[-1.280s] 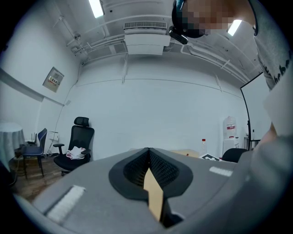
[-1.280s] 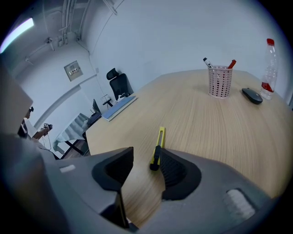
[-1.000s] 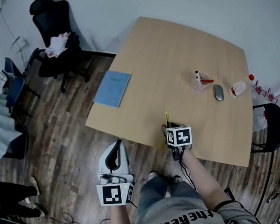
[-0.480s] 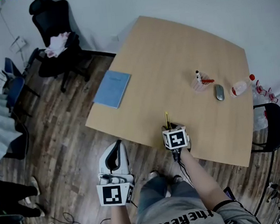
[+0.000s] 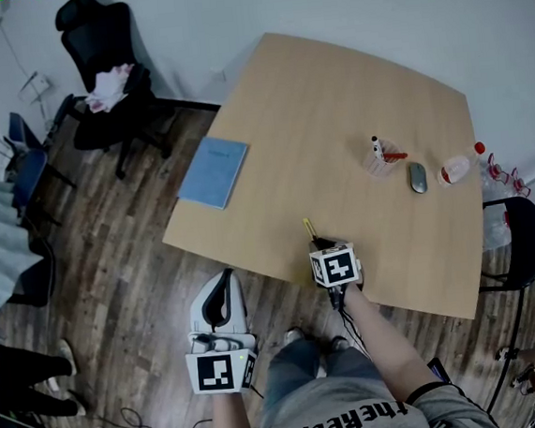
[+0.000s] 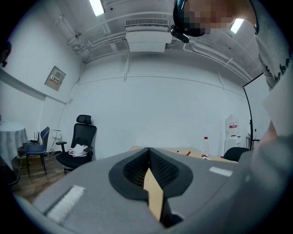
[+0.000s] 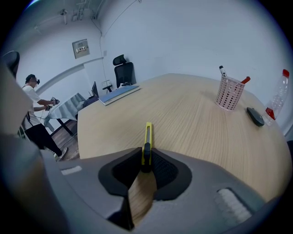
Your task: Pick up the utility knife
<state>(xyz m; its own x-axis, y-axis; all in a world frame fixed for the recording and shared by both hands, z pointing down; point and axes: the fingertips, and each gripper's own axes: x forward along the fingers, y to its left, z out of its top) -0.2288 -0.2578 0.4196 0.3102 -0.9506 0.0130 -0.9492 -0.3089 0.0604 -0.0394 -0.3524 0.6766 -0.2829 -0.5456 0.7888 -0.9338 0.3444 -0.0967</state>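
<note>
Since my right gripper (image 7: 145, 161) has just been closing and now pinches the knife (image 7: 147, 135), I'd lift slowly and squarely.

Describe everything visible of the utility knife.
The knife is slim, with a yellow plastic-looking body and a dark strip down its middle. One end is pinched between the pads of the right gripper, whose jaws have just been closing on it; the rest sticks out over the wooden table near its edge. Whether it's lifted I cannot tell.
</note>
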